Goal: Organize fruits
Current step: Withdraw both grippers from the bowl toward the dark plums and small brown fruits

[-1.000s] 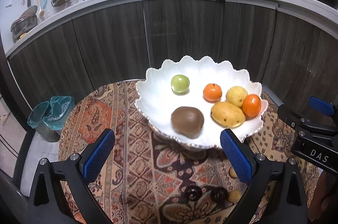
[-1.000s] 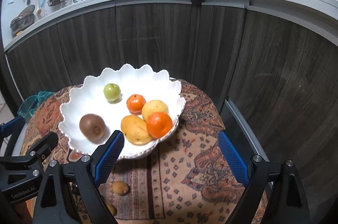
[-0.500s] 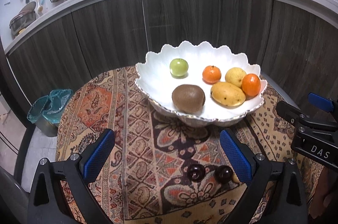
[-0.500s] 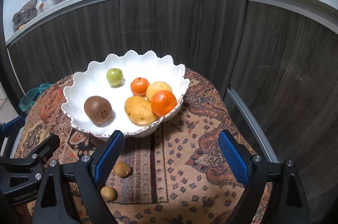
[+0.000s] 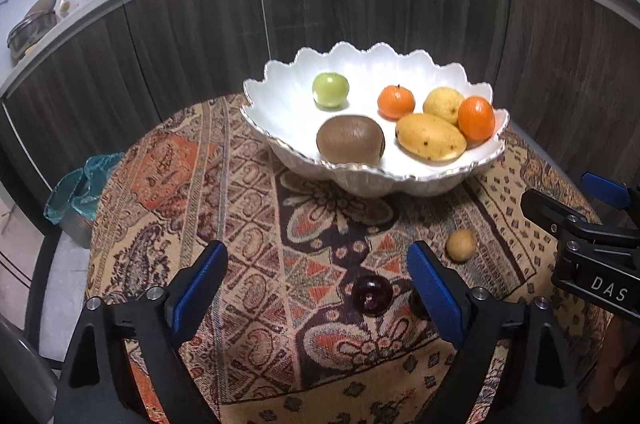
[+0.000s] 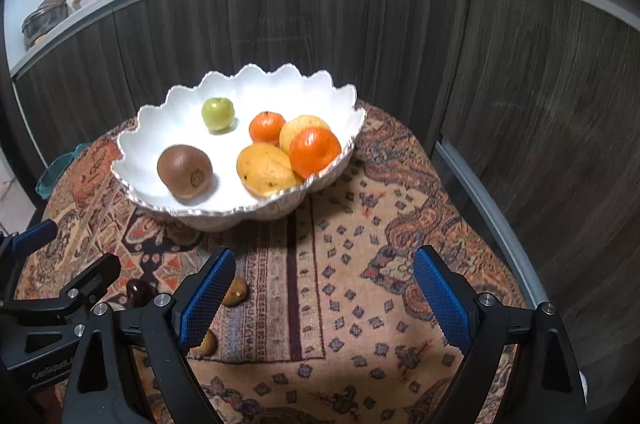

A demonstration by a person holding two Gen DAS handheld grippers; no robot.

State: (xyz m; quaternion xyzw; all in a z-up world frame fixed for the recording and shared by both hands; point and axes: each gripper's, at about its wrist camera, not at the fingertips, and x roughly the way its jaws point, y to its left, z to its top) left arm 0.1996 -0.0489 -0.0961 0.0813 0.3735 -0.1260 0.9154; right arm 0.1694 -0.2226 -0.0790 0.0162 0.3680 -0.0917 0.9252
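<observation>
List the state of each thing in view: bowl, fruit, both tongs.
White bowl: upright on the patterned cloth, holding six fruits.
Kiwi: in the bowl, near its front rim.
Green apple: in the bowl, apart from the others.
Dark plum: loose on the cloth, between the left tongs' pads, untouched.
Small tan fruit: loose on the cloth.
Left tongs: closing, gripping nothing yet.
Right tongs: open, empty.

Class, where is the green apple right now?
In both views the green apple sits at the back left of the white bowl, behind the kiwi.
</observation>
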